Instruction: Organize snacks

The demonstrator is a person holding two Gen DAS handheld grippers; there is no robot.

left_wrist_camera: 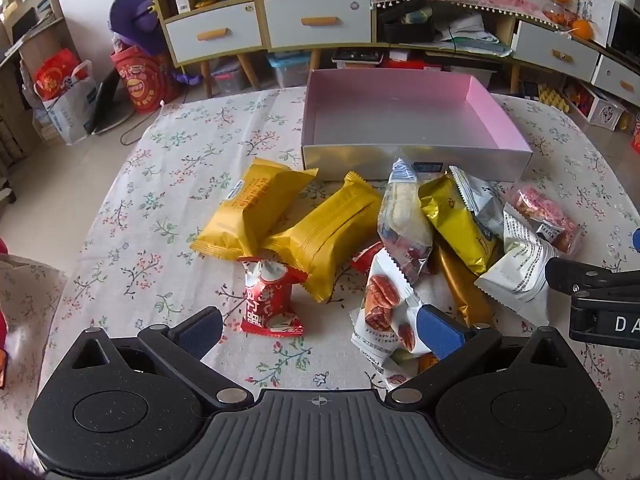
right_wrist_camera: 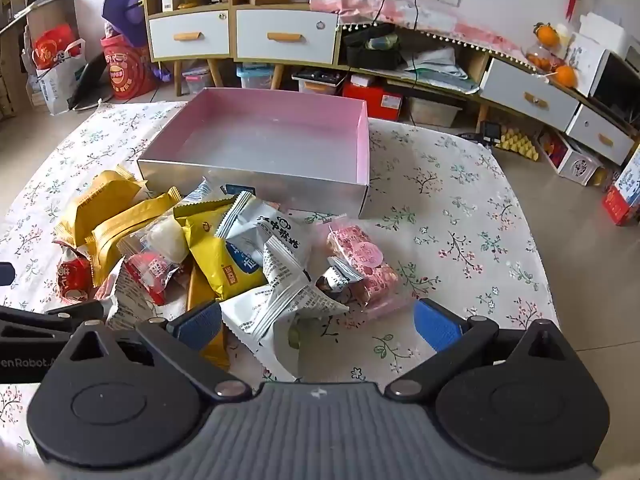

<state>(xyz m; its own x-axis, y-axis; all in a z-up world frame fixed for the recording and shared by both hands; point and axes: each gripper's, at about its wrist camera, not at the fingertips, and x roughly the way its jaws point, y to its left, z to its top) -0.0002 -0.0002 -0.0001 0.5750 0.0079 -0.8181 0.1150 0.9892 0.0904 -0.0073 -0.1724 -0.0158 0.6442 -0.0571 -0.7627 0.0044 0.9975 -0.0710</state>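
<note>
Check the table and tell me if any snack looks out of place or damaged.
Nothing looks damaged or spilled. The snacks are simply unsorted: a loose, overlapping heap on the tablecloth in front of the pink box, which holds nothing yet. A red packet and a pink-wrapped bar lie at the heap's edges.

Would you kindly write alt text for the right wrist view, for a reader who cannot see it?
Open tongs hover over a heap of wrapped snacks on a floral tablecloth, with a white packet nearest between the blue pads. Behind the heap sits an empty pink-lined box; a pink-wrapped bar lies apart to its right.
</note>
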